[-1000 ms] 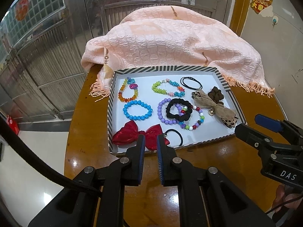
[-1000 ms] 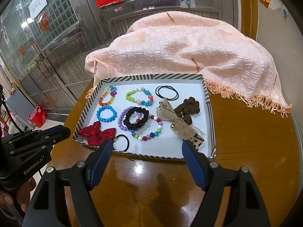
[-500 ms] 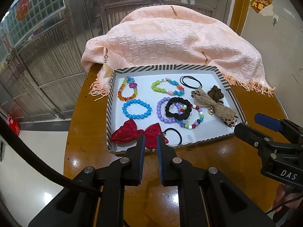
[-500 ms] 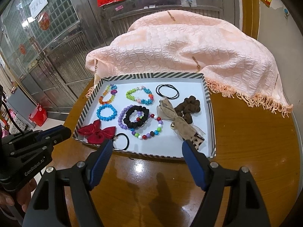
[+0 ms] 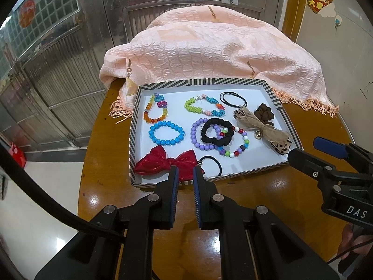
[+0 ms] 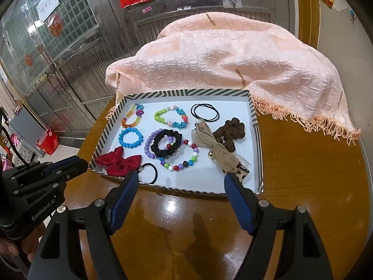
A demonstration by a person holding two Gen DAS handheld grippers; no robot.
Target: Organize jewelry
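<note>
A striped-rim tray point(image 5: 200, 82) point(image 6: 186, 92) on a round wooden table holds several bead bracelets, hair ties and bows. A red bow point(image 5: 163, 162) point(image 6: 119, 161) lies at its near left corner, a blue bracelet point(image 5: 166, 133) point(image 6: 130, 137) behind it, a black scrunchie point(image 5: 216, 131) point(image 6: 166, 144) mid-tray, and a tan bow point(image 5: 263, 128) point(image 6: 219, 150) at the right. My left gripper point(image 5: 185, 177) is nearly shut and empty, hovering at the tray's near edge by the red bow. My right gripper point(image 6: 180, 182) is open wide and empty at the near edge.
A peach fringed cloth point(image 5: 209, 46) point(image 6: 233, 56) is heaped behind the tray. The wooden table point(image 5: 105, 140) point(image 6: 303, 175) ends at the left over a white floor. Metal shutter doors point(image 5: 58, 58) stand behind. The right gripper shows in the left wrist view point(image 5: 331, 168).
Both views have backed off slightly from the tray. Neither gripper's jaws have changed and nothing in the tray has moved.
</note>
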